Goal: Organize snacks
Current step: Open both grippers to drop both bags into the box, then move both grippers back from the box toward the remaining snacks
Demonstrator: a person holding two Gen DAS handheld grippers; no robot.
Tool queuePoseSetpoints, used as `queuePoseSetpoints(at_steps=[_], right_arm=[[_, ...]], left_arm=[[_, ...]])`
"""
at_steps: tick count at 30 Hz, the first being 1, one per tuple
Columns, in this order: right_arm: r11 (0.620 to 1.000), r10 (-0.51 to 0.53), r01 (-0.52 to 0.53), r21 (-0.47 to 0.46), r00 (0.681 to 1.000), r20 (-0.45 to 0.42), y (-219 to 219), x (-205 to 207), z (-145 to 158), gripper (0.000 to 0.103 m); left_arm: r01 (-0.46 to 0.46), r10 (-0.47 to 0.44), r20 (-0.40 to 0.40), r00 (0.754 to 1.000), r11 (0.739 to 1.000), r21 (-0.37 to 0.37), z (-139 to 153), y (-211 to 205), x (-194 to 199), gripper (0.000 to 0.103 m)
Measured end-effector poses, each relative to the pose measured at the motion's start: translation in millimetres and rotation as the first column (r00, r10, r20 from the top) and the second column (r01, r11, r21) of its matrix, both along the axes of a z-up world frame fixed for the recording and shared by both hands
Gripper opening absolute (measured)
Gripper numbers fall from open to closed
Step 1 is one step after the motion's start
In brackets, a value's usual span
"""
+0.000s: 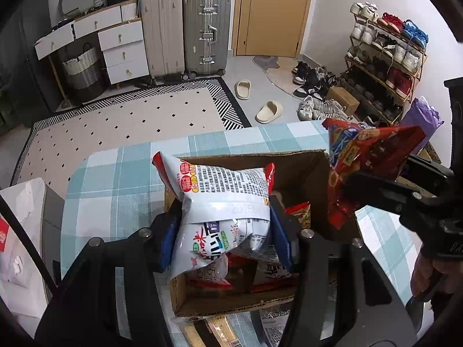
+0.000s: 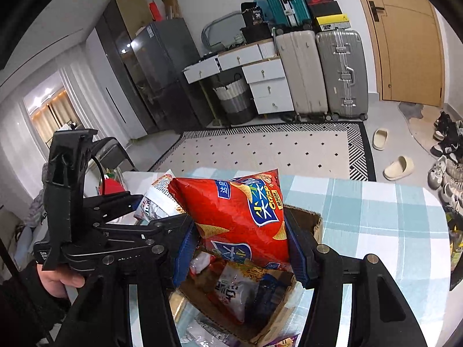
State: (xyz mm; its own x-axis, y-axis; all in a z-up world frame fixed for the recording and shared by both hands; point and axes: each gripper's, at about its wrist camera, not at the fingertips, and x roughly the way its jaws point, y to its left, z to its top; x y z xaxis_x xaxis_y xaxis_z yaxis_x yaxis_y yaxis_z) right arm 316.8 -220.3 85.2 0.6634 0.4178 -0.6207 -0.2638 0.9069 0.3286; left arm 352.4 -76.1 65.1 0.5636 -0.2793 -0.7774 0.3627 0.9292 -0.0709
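- White snack bag (image 1: pixel 222 199), pinched between the blue pads of the left gripper (image 1: pixel 224 225), hangs over an open cardboard box (image 1: pixel 303 173) on the tabletop (image 1: pixel 115 190).
- Red chip bag (image 2: pixel 240 217), marked "Crisp", is clamped in the right gripper (image 2: pixel 240 248) above the same box, just beside the white bag.
- Box already holds several pkts (image 2: pixel 231 289), packed close under both bags.
- Tabletop has a blue-and-white check cloth.
- Beyond: dotted rug (image 1: pixel 124 121), two suitcases (image 1: pixel 185 31), shoe rack (image 1: pixel 385 63), slippers (image 1: pixel 269 111) on the floor.
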Motion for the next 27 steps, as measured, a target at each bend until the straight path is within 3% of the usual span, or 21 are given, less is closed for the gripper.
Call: queuePoseSetpoints(at_steps=[7,11,16,21,27], right_arm=[[0.999,-0.001,0.0,-0.037,0.999,-0.042,9,9,-18,0.058],[1.0,-0.003,0.001,-0.029,0.999,-0.052,10,7,-27,0.059],[1.0,-0.029,0.029,-0.005,0.997,-0.076,6,4,-36,0.076],[0.999,-0.03,0.03,-0.015,0.999,-0.039,5,-11,-18,0.079],[1.0,-0.023,0.023,0.003,0.999,0.032,7,-43,11,0.085]], left_arm=[[-0.019,0.02,-0.028,0.999,0.999,0.037,-13,1,2,0.053],[-0.021,0.022,-0.023,1.0,0.999,0.041,-14,1,0,0.059],[-0.023,0.023,-0.004,1.0,0.998,0.05,-9,2,-10,0.068],[-0.047,0.045,0.034,0.998,0.997,0.062,3,7,-29,0.077],[-0.058,0.054,0.087,0.995,0.997,0.047,28,18,-61,0.08]])
